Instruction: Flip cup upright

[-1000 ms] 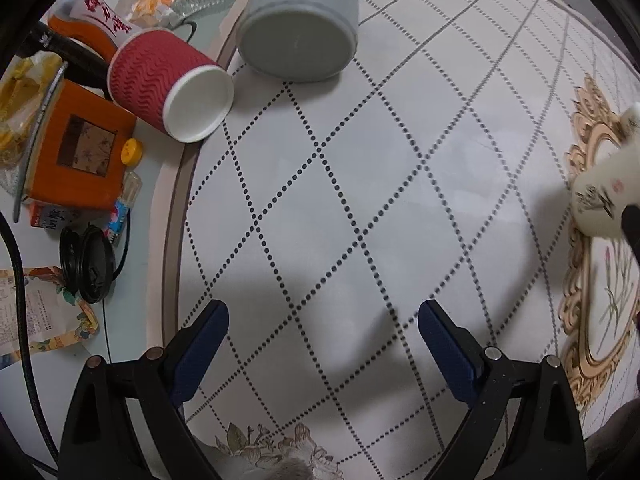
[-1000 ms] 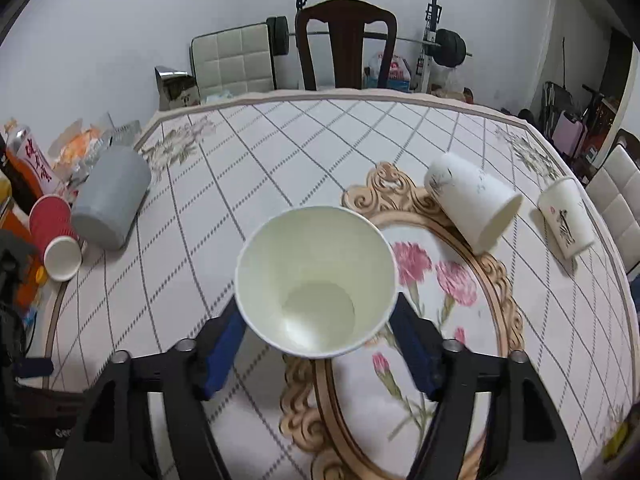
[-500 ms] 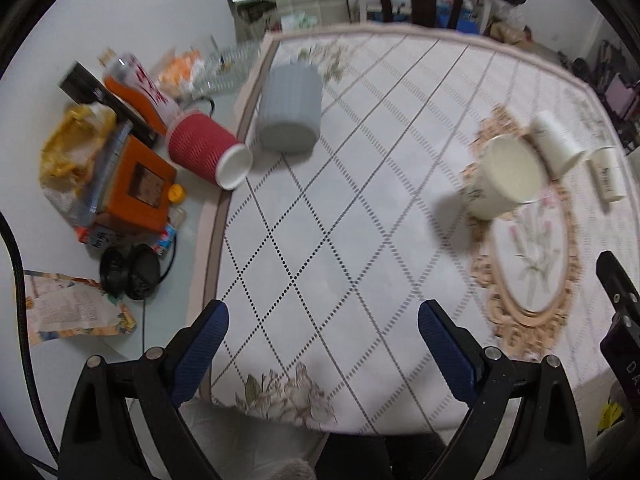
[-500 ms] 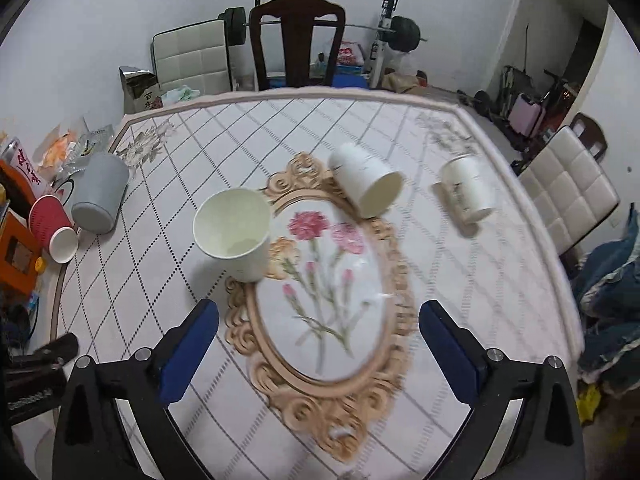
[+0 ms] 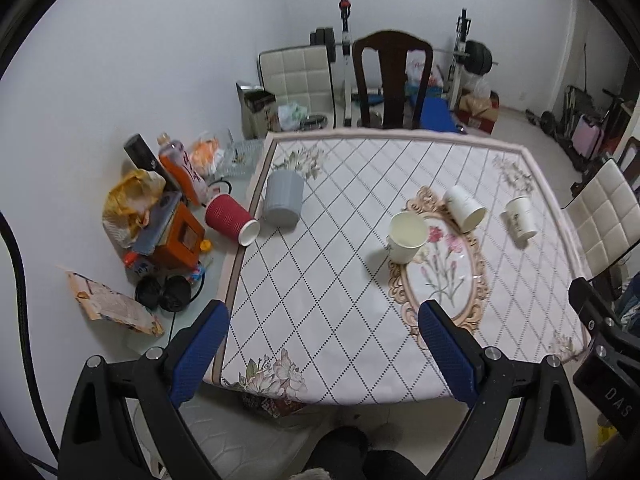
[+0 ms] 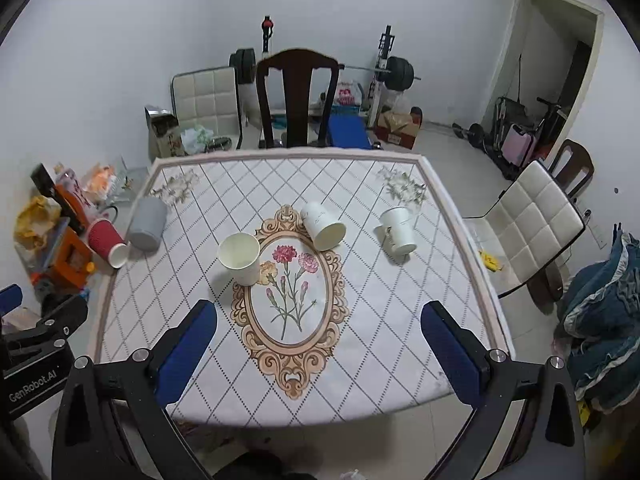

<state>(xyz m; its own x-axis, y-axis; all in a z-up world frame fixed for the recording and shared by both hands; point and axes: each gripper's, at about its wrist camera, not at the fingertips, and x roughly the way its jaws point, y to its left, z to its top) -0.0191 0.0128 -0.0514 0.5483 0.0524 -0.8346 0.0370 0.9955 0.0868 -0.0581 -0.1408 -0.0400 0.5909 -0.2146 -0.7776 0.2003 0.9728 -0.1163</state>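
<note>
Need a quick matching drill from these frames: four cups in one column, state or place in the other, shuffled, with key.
Column 1
1. red cup
2. grey cup
3. cream cup
4. far-right white cup

Column 2
A. standing upright, mouth up, at the left edge of the floral medallion
B. on its side right of the medallion, printed wall up
C. on its side off the cloth's left edge, white inside showing
D. on its side near the cloth's left edge, flat base toward the cameras

Pairs: 1-C, 2-D, 3-A, 4-B
</note>
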